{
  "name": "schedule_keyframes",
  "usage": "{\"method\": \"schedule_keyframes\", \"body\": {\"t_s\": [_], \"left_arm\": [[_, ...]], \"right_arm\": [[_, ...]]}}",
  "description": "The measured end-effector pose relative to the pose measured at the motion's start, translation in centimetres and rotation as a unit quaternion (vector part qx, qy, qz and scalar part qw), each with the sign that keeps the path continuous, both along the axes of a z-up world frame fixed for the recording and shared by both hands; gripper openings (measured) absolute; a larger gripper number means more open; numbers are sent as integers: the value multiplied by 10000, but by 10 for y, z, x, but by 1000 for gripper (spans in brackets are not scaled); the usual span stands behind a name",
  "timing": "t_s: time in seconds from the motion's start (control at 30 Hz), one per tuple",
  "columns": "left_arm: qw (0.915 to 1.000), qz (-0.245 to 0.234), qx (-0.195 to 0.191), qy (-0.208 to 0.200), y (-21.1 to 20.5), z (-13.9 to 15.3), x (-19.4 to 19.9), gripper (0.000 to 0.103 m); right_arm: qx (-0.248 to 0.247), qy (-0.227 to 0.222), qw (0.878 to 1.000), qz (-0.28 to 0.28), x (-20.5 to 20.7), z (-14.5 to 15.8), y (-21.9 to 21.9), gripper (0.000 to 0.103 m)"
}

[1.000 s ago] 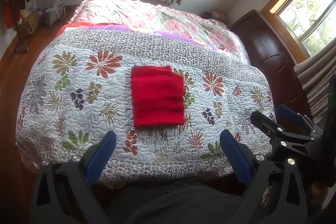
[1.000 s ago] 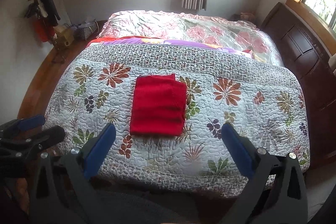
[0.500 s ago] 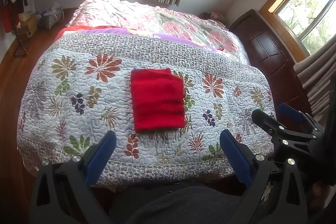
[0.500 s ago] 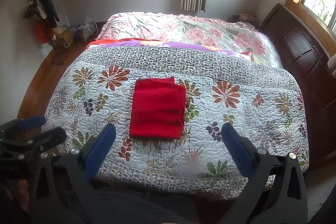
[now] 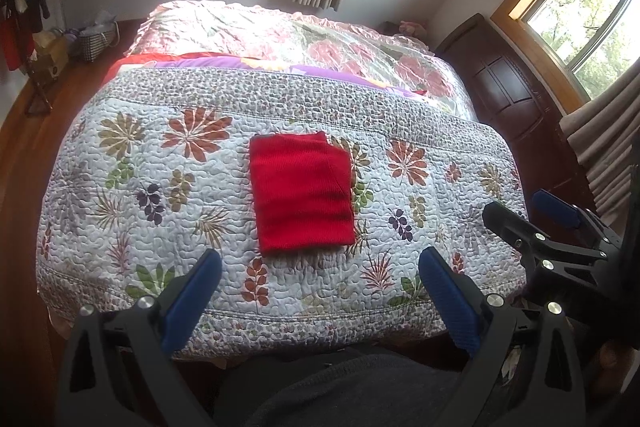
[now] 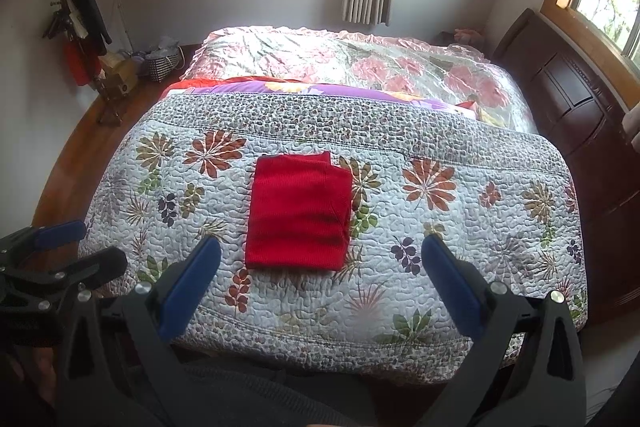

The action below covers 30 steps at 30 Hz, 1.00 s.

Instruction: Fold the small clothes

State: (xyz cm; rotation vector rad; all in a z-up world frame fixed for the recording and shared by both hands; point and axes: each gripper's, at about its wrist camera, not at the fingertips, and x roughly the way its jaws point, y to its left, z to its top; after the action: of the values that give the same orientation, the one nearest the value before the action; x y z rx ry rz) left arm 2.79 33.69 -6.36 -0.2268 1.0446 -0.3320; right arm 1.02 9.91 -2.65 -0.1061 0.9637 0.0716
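The red garment lies folded at frame centre on the bed; both hand-held grippers, left and right, jaws apart and empty, next need another garment.

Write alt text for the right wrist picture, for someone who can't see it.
A folded red garment lies flat on a floral quilt covering a bed. The open right gripper hovers near the bed's edge, empty, and the left gripper shows at the left border.
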Motion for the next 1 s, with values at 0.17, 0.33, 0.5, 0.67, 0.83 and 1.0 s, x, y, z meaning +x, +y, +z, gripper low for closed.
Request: {"method": "schedule_keyframes", "body": {"t_s": [0.17,0.33,0.5,0.67,0.83,1.0], "left_arm": [[10000,-8,3,9,0,-1,2,99],[10000,-46,22,16,-2,-2,4,99],[9999,-96,75,29,-5,-3,7,99],[9999,-114,98,32,-5,-4,9,99],[9998,-156,91,35,-6,-6,12,99],[9998,-183,91,42,-6,-7,14,99]], "right_arm": [[7,-11,10000,-36,3,0,-2,100],[8,-32,10000,-69,4,0,-3,100],[15,-46,9999,-105,5,0,-4,100],[41,-55,9999,-146,7,-1,-6,100],[37,-54,9999,-157,8,-1,-6,100],[38,-46,9999,-156,8,-1,-6,100]]}}
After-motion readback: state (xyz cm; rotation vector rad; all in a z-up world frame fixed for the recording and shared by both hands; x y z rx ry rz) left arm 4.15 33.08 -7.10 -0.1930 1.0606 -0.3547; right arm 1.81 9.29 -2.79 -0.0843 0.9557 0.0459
